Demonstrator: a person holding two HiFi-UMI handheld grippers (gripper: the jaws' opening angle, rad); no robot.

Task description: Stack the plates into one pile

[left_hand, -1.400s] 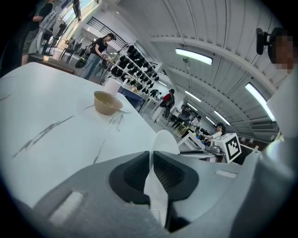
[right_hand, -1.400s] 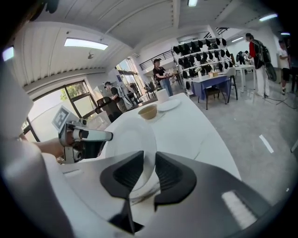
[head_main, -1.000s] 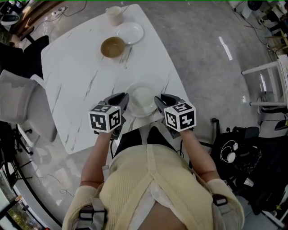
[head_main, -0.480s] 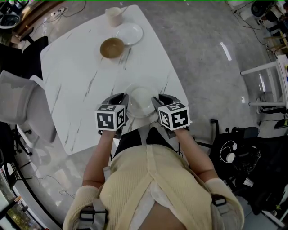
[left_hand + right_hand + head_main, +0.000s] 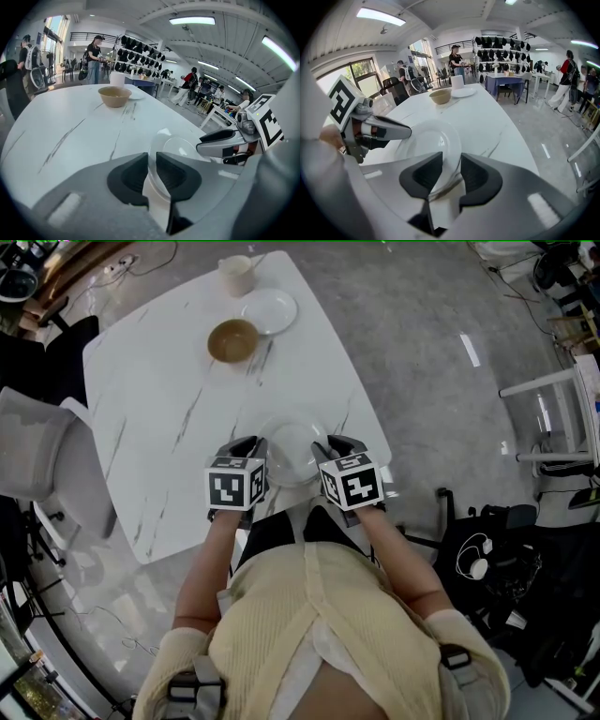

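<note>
Plate: the white plate (image 5: 293,454) lies at the near edge of the table (image 5: 169,409), straight in front of the person. Whether it sits flat on the top or a shade off it I cannot tell.
Left gripper: the left gripper (image 5: 151,160) has the plate's left rim in a narrow gap. Its pads look to touch the rim on both sides, so I read it as clamped on the plate, though its jaws have just been easing apart.
Right gripper: the right gripper (image 5: 451,164) straddles the right rim. Its jaws have just been opening, and a gap shows between the rim and the right-hand pad, so the hold looks let go.
Far plate: the far plate (image 5: 269,309), a smaller white one, sits well apart at the table's far end. It is just beside a brown bowl (image 5: 233,338) and near a cup (image 5: 236,275).
Step in hand: probably the near plate is being released where it lies, as the base of the pile. No plate is stacked yet.
Next move: both sets of jaws need to clear the rim without dragging the plate off the edge. Then comes a long reach to the far plate, taken by its free rim, away from the bowl, and brought back level to set down centred on the near one.
Risk: the near plate is close to the table edge, so a snagged jaw could tip it off.
</note>
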